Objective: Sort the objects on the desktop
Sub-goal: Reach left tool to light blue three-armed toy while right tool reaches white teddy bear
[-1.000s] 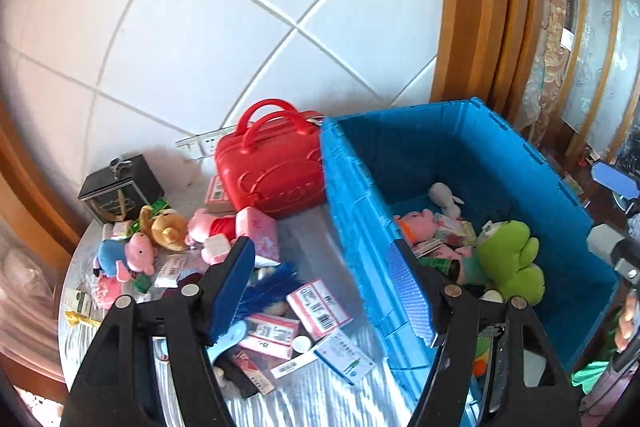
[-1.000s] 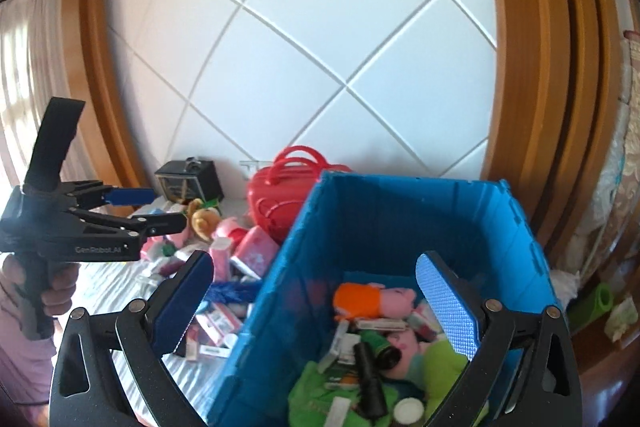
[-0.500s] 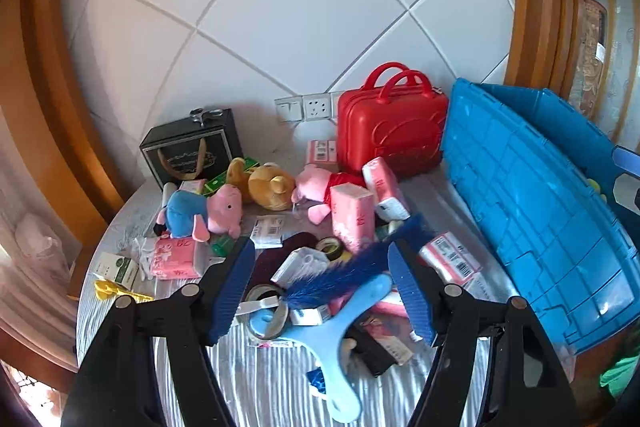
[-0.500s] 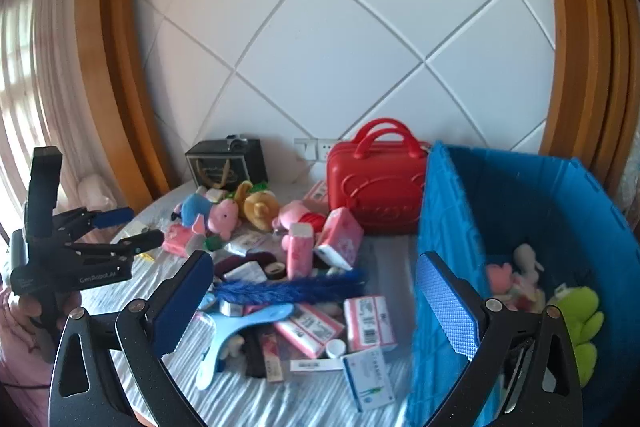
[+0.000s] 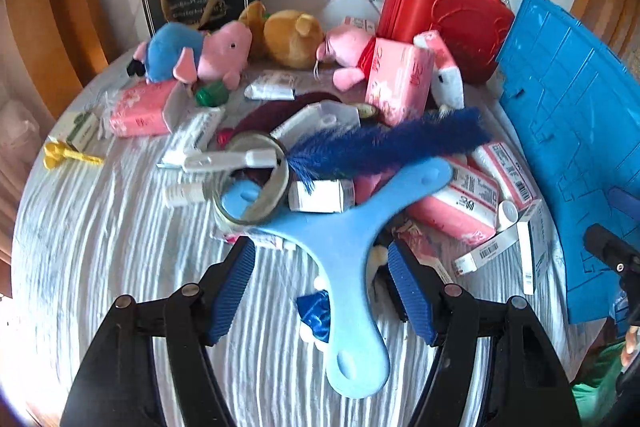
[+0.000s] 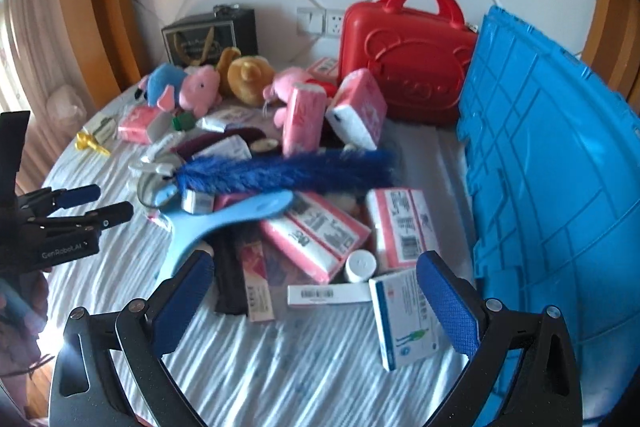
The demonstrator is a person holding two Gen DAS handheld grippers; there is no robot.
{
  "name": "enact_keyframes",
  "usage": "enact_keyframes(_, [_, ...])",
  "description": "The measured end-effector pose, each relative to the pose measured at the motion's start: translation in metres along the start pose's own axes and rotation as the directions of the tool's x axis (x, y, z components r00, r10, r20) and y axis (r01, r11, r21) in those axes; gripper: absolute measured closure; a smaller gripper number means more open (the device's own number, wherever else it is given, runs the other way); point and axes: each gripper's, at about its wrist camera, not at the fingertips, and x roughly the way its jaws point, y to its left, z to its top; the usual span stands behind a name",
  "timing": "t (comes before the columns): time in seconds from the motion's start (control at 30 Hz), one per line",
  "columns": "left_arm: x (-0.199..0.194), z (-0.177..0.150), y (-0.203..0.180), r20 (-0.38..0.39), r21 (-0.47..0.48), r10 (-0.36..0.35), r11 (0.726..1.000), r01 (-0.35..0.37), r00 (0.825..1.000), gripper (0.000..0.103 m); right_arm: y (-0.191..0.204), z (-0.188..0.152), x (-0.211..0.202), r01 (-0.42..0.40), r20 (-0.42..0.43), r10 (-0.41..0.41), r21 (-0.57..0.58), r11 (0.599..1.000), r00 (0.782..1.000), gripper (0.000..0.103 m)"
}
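A heap of small things covers the striped cloth. In the left wrist view my left gripper (image 5: 320,289) is open low over a light blue three-armed plastic piece (image 5: 344,239), whose long arm lies between the pads without touching them. Beside it are a tape roll (image 5: 252,183) and a dark blue feather duster (image 5: 384,147). My right gripper (image 6: 316,303) is open over a narrow white box (image 6: 328,294), a white bottle cap (image 6: 360,265) and a white-and-blue medicine box (image 6: 404,319). The left gripper (image 6: 68,211) shows at that view's left edge, in a hand.
A tall blue crate (image 6: 540,187) walls off the right side. A red case (image 6: 404,63), a black box (image 6: 208,35) and plush toys (image 5: 200,55) line the back by the wall. Pink tissue packs (image 6: 316,231) lie mid-table. Bare cloth (image 5: 100,247) is at the front left.
Both grippers have come down and swung left, from above the blue crate to low over the clutter on the cloth. Both stayed open the same width.
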Motion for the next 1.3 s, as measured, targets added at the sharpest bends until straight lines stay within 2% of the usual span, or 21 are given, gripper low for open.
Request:
enact_keyframes(0.2, [0.044,-0.012,-0.009,-0.104,-0.031,-0.001,1.000,-0.002,0.995,0.035,-0.018,-0.015,0.041,-0.045,-0.100,0.049,0.038,0.998,0.994,0.000])
enact_keyframes(0.43, [0.085,-0.012,-0.007,-0.182,-0.029,0.045,0.998,-0.051,0.982,0.034,-0.027,-0.011,0.068,-0.081,-0.145,0.093,0.090,0.993,0.985,0.000])
enact_keyframes(0.57, [0.091,-0.014,0.001,-0.200,-0.013,0.007,1.000,-0.010,0.980,0.034,-0.014,-0.013,0.086,-0.127,-0.192,0.145,0.103,0.986,0.971,0.000])
enact_keyframes(0.63, [0.087,-0.016,0.005,-0.194,0.030,0.045,0.999,-0.040,0.980,0.035,-0.006,-0.016,0.092,-0.151,-0.210,0.171,0.112,0.982,0.963,0.000])
enact_keyframes(0.7, [0.087,-0.021,0.012,-0.195,0.079,0.115,0.992,-0.101,0.974,0.034,0.002,-0.018,0.097,-0.178,-0.228,0.202,0.124,0.976,0.952,0.000])
enact_keyframes(0.83, [0.095,-0.029,0.044,-0.213,0.087,0.203,0.978,-0.188,0.956,0.038,0.022,-0.023,0.105,-0.188,-0.253,0.223,0.153,0.970,0.942,0.000])
enact_keyframes(0.93, [0.103,-0.031,0.066,-0.242,0.052,0.145,0.989,-0.136,0.959,0.046,0.041,-0.027,0.106,-0.189,-0.258,0.231,0.177,0.966,0.938,0.000])
enact_keyframes(1.0, [0.107,-0.031,0.073,-0.250,0.048,0.094,0.995,-0.085,0.964,0.055,0.057,-0.029,0.106,-0.189,-0.257,0.237,0.198,0.962,0.937,0.005])
enact_keyframes(1.07, [0.107,-0.030,0.073,-0.228,0.079,0.080,0.995,-0.063,0.970,0.058,0.073,-0.032,0.106,-0.179,-0.259,0.234,0.217,0.960,0.937,0.010])
enact_keyframes(1.13, [0.107,-0.030,0.073,-0.211,0.101,0.066,0.994,-0.046,0.975,0.064,0.089,-0.034,0.108,-0.180,-0.258,0.241,0.237,0.955,0.936,0.010])
enact_keyframes(1.23, [0.103,-0.036,0.077,-0.196,0.121,0.065,0.992,-0.042,0.978,0.066,0.113,-0.035,0.116,-0.153,-0.262,0.226,0.272,0.950,0.938,0.014])
enact_keyframes(1.3, [0.097,-0.043,0.082,-0.181,0.131,0.072,0.990,-0.049,0.981,0.066,0.124,-0.035,0.123,-0.150,-0.262,0.236,0.312,0.938,0.936,0.021])
